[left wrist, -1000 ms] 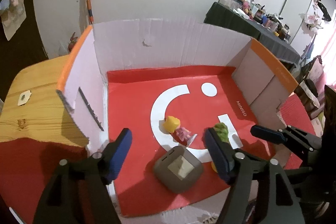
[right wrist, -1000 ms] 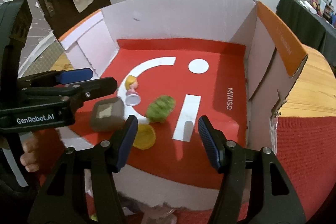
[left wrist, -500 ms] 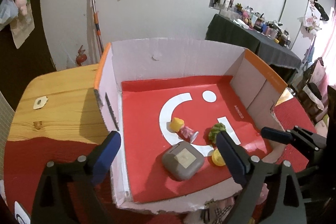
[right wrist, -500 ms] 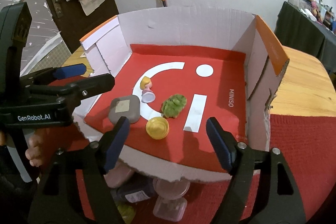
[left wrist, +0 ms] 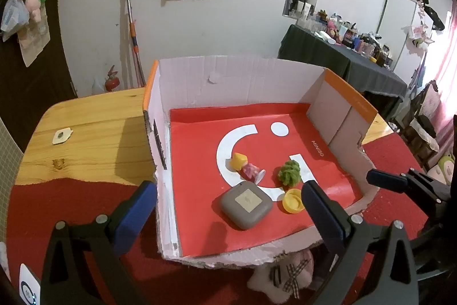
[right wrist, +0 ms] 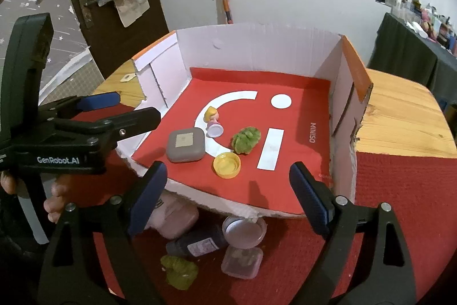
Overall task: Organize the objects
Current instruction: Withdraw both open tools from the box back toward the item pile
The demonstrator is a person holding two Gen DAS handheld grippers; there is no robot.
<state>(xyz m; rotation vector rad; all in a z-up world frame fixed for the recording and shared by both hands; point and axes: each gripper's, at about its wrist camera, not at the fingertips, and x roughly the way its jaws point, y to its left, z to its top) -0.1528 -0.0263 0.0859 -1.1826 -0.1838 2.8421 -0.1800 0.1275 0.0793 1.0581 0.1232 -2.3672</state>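
An open cardboard box (left wrist: 237,76) (right wrist: 257,42) with a red floor holds a grey square case (left wrist: 245,204) (right wrist: 185,144), a small blonde doll (left wrist: 246,165) (right wrist: 212,119), a green fuzzy toy (left wrist: 290,173) (right wrist: 246,139) and a yellow cap (left wrist: 292,200) (right wrist: 226,165). My left gripper (left wrist: 225,215) is open and empty, above the box's near edge. My right gripper (right wrist: 228,202) is open and empty, above the near edge too. On the red cloth in front of the box lie a pink plush (right wrist: 174,216), a dark bottle (right wrist: 197,245), a round pink tin (right wrist: 244,229), a clear small box (right wrist: 241,262) and a green toy (right wrist: 180,272).
The box stands on a wooden table (left wrist: 85,139) partly covered by a red cloth (right wrist: 400,205). A white sticker (left wrist: 61,135) lies on the wood at left. A mop handle (left wrist: 132,30) leans on the back wall. A cluttered dark table (left wrist: 342,56) stands far right.
Both grippers have pulled back and up from inside the box. The box's near edge and the objects in front of it have come into view. Objects in the box have not moved.
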